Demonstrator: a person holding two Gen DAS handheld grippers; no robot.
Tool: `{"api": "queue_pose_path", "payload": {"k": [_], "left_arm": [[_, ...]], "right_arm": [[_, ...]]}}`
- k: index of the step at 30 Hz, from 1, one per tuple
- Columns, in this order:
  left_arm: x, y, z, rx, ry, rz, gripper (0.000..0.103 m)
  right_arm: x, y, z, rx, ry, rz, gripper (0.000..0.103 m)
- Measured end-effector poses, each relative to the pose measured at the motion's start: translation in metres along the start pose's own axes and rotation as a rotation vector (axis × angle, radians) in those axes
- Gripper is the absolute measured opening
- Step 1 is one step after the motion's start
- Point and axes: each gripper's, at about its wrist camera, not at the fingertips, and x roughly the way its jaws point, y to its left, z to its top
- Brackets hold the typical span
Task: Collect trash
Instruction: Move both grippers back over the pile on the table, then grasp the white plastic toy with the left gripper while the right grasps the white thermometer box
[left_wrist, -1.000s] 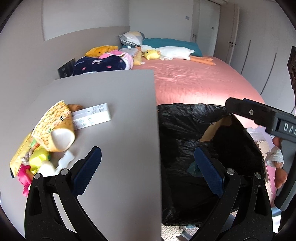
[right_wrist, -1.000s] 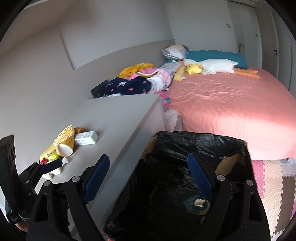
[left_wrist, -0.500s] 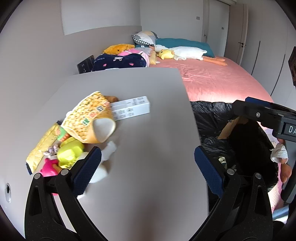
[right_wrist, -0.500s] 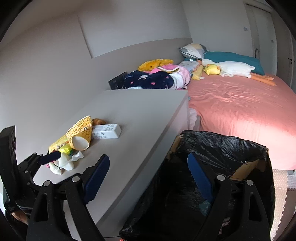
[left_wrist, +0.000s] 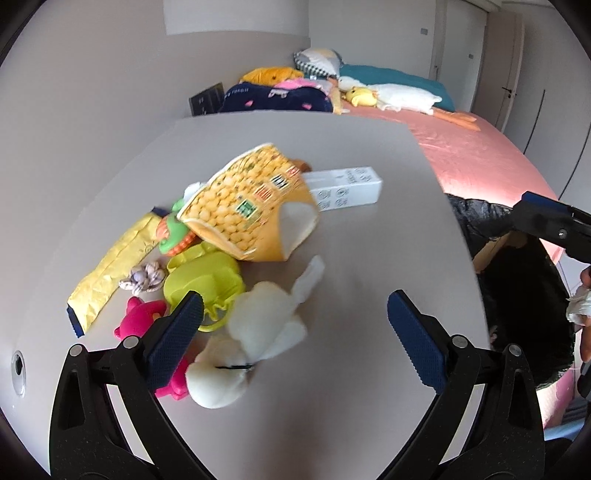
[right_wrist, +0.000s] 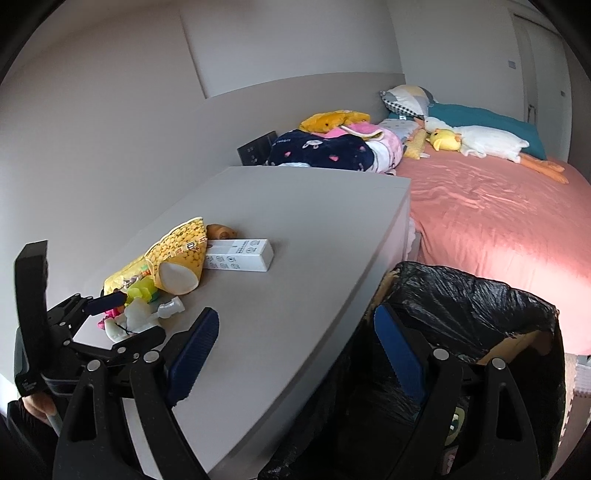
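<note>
A pile of items lies on the grey tabletop (left_wrist: 332, 406): a yellow corn-print paper cup (left_wrist: 255, 210) on its side, a white carton (left_wrist: 347, 188), a yellow wrapper (left_wrist: 110, 266), a lime green toy (left_wrist: 203, 280), a pink toy (left_wrist: 142, 319) and a crumpled white piece (left_wrist: 255, 339). My left gripper (left_wrist: 295, 339) is open and empty, just in front of the white piece. My right gripper (right_wrist: 295, 350) is open and empty, over the table's edge beside the black-lined trash bin (right_wrist: 472, 317). The cup (right_wrist: 181, 254) and carton (right_wrist: 240, 254) also show in the right wrist view.
A pink bed (right_wrist: 498, 221) with plush toys and folded clothes (right_wrist: 332, 147) lies beyond the table. The bin (left_wrist: 524, 280) stands between table and bed. A wall runs along the table's left side.
My left gripper has swung left from over the bin to the pile on the table and come close to it. My right gripper has also turned left towards the table.
</note>
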Motion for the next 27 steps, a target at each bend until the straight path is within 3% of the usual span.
{"api": "queue_pose_path", "payload": {"k": [7, 13, 17, 27], "left_arm": [[0.015, 0.013, -0.004, -0.02, 0.076, -0.016, 0.069], [0.013, 0.02, -0.005, -0.024, 0.071, -0.016, 0.047], [0.009, 0.027, -0.006, -0.052, 0.074, -0.075, 0.032], [-0.005, 0.035, -0.005, -0.09, 0.045, -0.16, 0.027]], "right_arm": [[0.021, 0.016, 0.012, -0.097, 0.022, 0.02, 0.086], [0.048, 0.026, 0.019, -0.144, 0.066, 0.028, 0.086], [0.066, 0.034, 0.026, -0.188, 0.093, 0.04, 0.086], [0.111, 0.048, 0.043, -0.327, 0.143, 0.04, 0.086]]}}
